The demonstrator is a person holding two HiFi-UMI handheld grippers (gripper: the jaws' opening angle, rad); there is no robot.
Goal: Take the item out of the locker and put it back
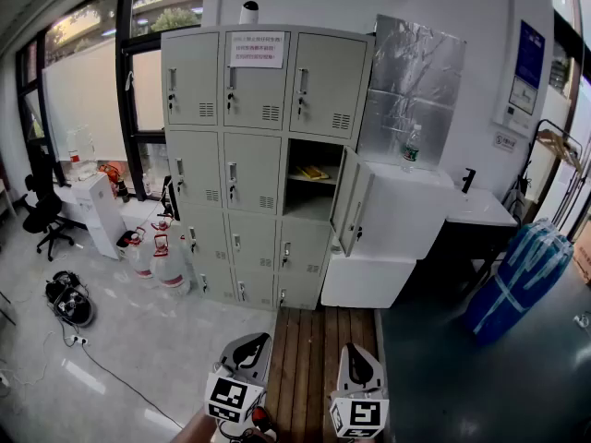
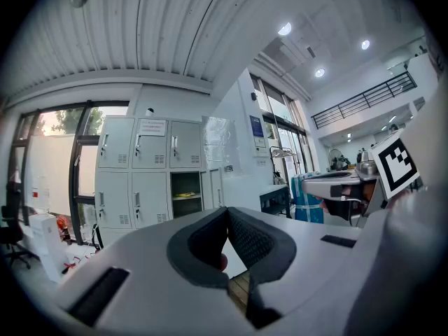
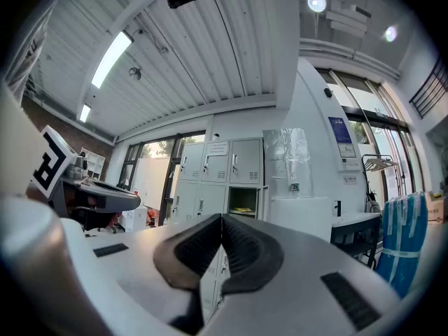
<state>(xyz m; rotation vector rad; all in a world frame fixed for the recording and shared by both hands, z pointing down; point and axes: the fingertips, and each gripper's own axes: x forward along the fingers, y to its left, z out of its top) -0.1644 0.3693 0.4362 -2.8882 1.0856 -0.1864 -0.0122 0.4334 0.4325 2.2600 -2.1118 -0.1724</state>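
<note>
Here the two hand-held grippers sit low above a strip of brown wooden planks (image 1: 309, 358), well apart from the tall pale-grey metal locker bank (image 1: 254, 155). The left gripper (image 2: 225, 212) has its dark ribbed pads (image 2: 253, 240) meeting at the tips, with nothing clamped between them. The right gripper (image 3: 220, 217) is likewise closed tip to tip and empty. The flat yellow item (image 1: 314, 172) lies on the shelf inside the one open compartment (image 1: 312, 192), second row from the top, right-hand column. Its grey door (image 1: 352, 201) is swung outward.
</note>
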